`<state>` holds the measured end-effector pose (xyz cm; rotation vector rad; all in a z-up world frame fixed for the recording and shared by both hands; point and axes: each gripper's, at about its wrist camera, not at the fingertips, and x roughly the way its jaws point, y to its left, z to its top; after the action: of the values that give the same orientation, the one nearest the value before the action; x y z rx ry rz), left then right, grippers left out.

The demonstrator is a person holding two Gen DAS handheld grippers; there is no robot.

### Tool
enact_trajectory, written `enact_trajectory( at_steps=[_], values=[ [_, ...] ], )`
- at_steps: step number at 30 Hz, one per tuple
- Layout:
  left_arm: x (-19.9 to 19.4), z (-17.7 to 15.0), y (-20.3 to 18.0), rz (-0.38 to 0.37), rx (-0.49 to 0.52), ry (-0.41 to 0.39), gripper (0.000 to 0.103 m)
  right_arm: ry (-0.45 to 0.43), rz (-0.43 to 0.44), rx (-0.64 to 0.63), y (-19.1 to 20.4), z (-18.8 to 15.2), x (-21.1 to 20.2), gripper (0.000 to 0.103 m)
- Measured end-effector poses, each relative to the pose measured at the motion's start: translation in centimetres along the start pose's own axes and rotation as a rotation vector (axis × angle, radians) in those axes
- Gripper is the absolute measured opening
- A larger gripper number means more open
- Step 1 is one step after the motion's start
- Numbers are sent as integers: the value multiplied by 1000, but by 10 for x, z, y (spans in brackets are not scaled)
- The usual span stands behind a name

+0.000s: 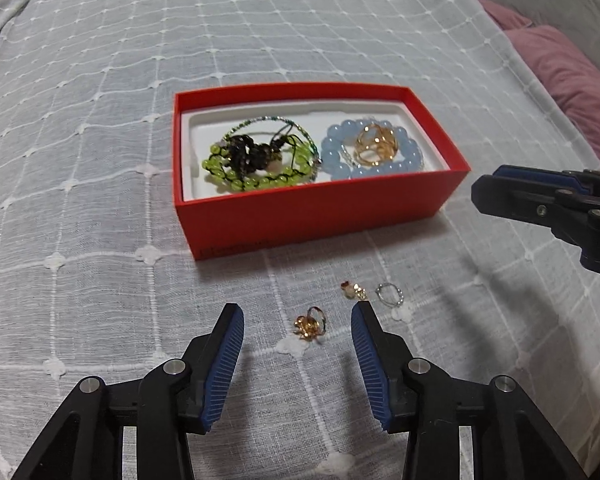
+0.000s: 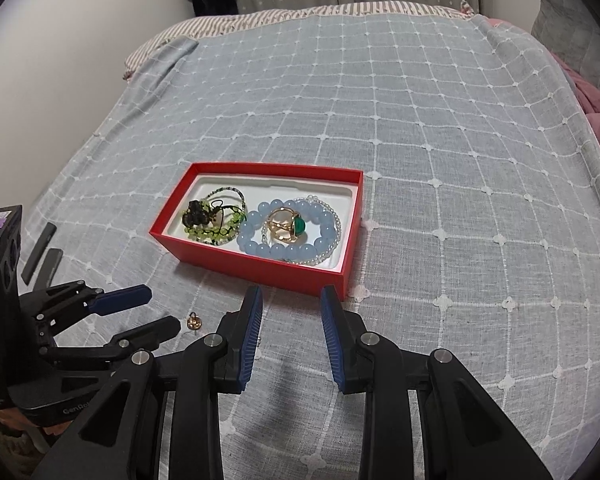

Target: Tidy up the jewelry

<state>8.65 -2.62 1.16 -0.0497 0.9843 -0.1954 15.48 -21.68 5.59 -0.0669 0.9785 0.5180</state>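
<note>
A red box (image 1: 320, 220) (image 2: 252, 268) sits on the grey checked bedspread. It holds a green bead bracelet (image 1: 260, 184) (image 2: 212, 234), a blue bead bracelet (image 1: 332, 152) (image 2: 260, 248) and a gold ring with a green stone (image 1: 374, 144) (image 2: 288, 228). In front of the box a small gold ring (image 1: 308, 326) (image 2: 194, 322) lies on the cover between the spread fingers of my left gripper (image 1: 298, 312) (image 2: 162, 308), untouched. A small red-and-gold piece (image 1: 354, 290) and a silver ring (image 1: 389, 294) lie just right of it. My right gripper (image 2: 291, 292) (image 1: 500, 188) hovers before the box, open and empty.
Pink pillows (image 1: 560, 64) lie along the bed's right side. A striped sheet (image 2: 300, 16) shows at the far end, with a white wall to the left. Two dark strips (image 2: 40, 256) rest on the cover at the left edge.
</note>
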Motion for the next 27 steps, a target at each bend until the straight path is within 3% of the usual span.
enact_trajectory(
  at_steps=[12,15,18,23,25,27],
  values=[
    [18,-5,-10,7,35,42,48,59,-39,-46,10,-7,19,33],
    [16,-4,-12,9,44,36,48,75,-40,-51,10,-8,22,41],
    [15,-3,-13,0,47,25,46,78,-41,-60,12,-9,22,41],
    [24,-4,-13,12,46,43,26,92,-45,-72,14,-10,25,41],
    [27,-4,-14,16,47,47,10,102,-48,-70,13,-11,27,41],
    [27,-3,-13,17,47,45,3,109,-39,-72,13,-12,29,41]
  ],
)
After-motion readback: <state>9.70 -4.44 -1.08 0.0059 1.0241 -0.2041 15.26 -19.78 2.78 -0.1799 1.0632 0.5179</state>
